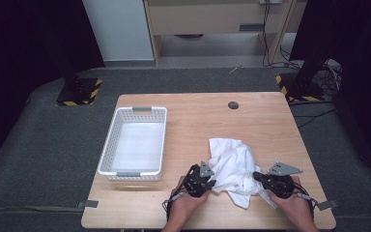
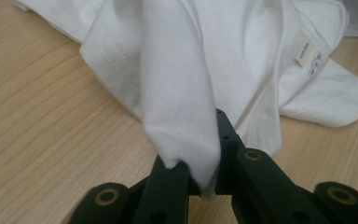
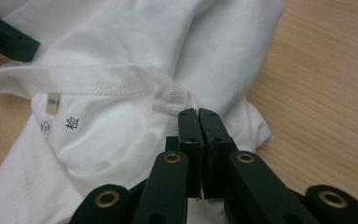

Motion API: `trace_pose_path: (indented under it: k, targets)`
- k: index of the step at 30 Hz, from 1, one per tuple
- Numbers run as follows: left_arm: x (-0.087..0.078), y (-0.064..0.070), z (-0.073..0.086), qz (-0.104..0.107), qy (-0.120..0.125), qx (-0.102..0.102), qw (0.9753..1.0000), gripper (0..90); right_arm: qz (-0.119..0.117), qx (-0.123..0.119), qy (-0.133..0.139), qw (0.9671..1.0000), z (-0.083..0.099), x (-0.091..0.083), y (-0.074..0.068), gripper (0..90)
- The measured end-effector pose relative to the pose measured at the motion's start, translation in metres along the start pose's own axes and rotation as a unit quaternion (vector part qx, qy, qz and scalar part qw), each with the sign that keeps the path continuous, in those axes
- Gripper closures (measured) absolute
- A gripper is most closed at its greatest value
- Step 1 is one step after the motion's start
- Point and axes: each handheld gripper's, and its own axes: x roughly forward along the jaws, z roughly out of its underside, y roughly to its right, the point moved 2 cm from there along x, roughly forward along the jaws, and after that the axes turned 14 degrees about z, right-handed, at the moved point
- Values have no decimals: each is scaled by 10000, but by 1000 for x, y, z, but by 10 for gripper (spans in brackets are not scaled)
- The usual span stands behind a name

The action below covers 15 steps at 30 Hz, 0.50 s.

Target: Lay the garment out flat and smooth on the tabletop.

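High view: crumpled white garment (image 1: 232, 169) on the wooden table (image 1: 261, 121), right of centre toward the near edge, with the left claw (image 1: 211, 182) at its 8 o'clock edge and the right claw (image 1: 257, 176) at its 4 o'clock edge, each held in a hand (image 1: 186, 203) coming in from 6 o'clock. White slotted basket (image 1: 134, 143) well apart at 9 o'clock of the garment, bottom bare; small dark round disc (image 1: 233, 105) at 12 o'clock, near the far edge. Left gripper view: left claw (image 2: 203, 175) clamped on a raised fold of the white garment (image 2: 177, 84), cloth pinched between the jaws and lifted off the wood in a peak, sewn label (image 2: 304, 50) at 2 o'clock. Right gripper view: right claw (image 3: 199, 140) with jaws pressed together, tips just under the ribbed collar seam (image 3: 168, 95) of the garment (image 3: 121, 46); cloth bunched against the jaws, though whether any lies between them cannot be told; small tag (image 3: 52, 102) and printed marks inside the neckline at 9 o'clock; a piece of the other claw (image 3: 7, 39) at 10 o'clock.
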Motion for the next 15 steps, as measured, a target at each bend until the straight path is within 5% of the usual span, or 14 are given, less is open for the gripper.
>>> trace_pose_path:
  k: [9,15]
  targets:
    - [-9,-2,3,-135,69,5,9999,870,-130,558,270,9980,-1,-22,16,890]
    - [-6,-8,10,-106,11,-176,9998,869,121,894,-144,9958,16,-17,35,891]
